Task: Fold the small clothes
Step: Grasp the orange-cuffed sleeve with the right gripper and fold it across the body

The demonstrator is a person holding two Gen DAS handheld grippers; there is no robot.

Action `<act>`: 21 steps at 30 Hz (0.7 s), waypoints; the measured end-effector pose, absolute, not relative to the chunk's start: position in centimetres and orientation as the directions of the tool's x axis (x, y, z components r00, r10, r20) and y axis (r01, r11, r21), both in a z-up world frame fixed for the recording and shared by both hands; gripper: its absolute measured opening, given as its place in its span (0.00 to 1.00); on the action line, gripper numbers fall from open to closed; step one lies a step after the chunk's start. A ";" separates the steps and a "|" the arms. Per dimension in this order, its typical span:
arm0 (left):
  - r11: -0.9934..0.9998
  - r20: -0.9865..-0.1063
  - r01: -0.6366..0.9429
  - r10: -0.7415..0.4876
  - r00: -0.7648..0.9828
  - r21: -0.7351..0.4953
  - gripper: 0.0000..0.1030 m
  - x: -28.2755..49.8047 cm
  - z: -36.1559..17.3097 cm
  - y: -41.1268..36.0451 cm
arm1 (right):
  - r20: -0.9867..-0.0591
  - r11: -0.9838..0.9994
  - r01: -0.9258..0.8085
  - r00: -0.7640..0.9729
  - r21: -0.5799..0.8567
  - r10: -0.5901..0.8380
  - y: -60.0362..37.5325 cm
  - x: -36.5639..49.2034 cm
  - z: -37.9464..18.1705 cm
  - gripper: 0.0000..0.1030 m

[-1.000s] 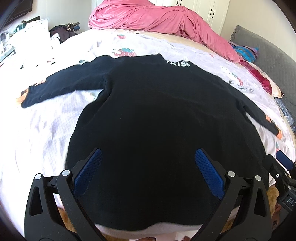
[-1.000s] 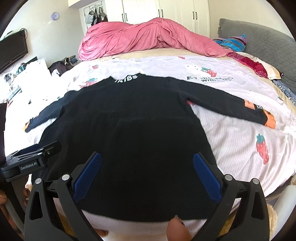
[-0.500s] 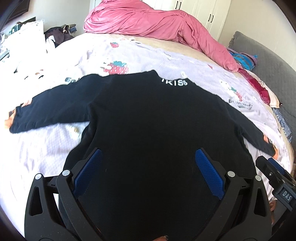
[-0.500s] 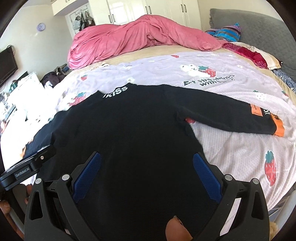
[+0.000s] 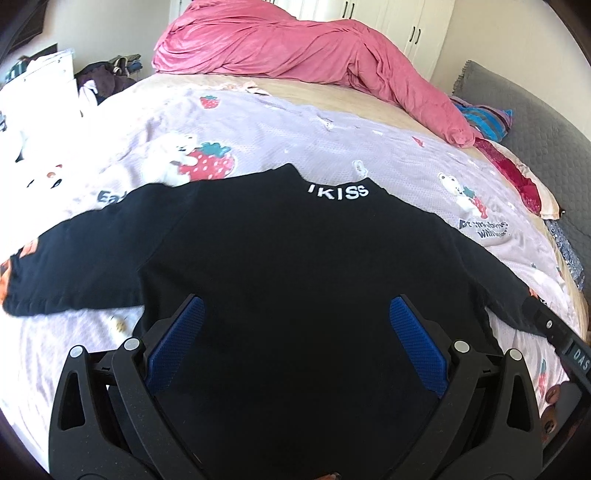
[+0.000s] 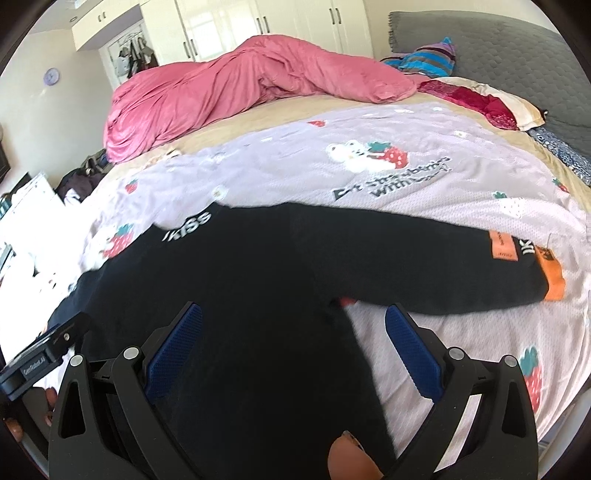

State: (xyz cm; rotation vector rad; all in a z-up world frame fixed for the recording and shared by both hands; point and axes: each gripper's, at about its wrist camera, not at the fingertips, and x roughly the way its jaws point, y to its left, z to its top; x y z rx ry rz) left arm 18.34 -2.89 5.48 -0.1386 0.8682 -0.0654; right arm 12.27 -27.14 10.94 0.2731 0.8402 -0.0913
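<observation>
Lying flat on the bedsheet (image 5: 332, 140), sleeves spread, a black top (image 5: 295, 266) fills the space between and ahead of both sets of fingers. Left gripper (image 5: 295, 332) and right gripper (image 6: 293, 332) hover wide open, holding nothing. An orange cuff (image 6: 550, 273) lies beyond the right fingers.

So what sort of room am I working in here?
A bedroom, most likely in a home: the black top lies spread on a bed with a strawberry-print sheet, a pink duvet bunched at the far side, and white wardrobe doors behind.
</observation>
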 end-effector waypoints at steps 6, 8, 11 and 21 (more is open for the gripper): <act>0.989 -0.755 0.034 -0.133 0.643 -0.145 0.92 21.6 5.2 -4.3 | -0.764 0.935 0.283 0.645 0.215 -0.019 -30.7 14.2 9.8 0.96; 0.988 -0.748 0.044 -0.140 0.649 -0.146 0.92 22.4 5.2 -4.6 | -0.774 0.915 0.330 0.633 0.232 -0.032 -32.4 14.5 9.1 0.96; 0.988 -0.744 0.055 -0.146 0.652 -0.146 0.92 23.5 4.9 -5.2 | -0.791 0.876 0.402 0.610 0.265 -0.041 -35.2 14.7 7.9 0.96; 0.988 -0.761 0.092 -0.155 0.630 -0.125 0.92 27.0 3.5 -7.4 | -0.826 0.735 0.619 0.544 0.276 -0.148 -42.9 12.6 5.4 0.96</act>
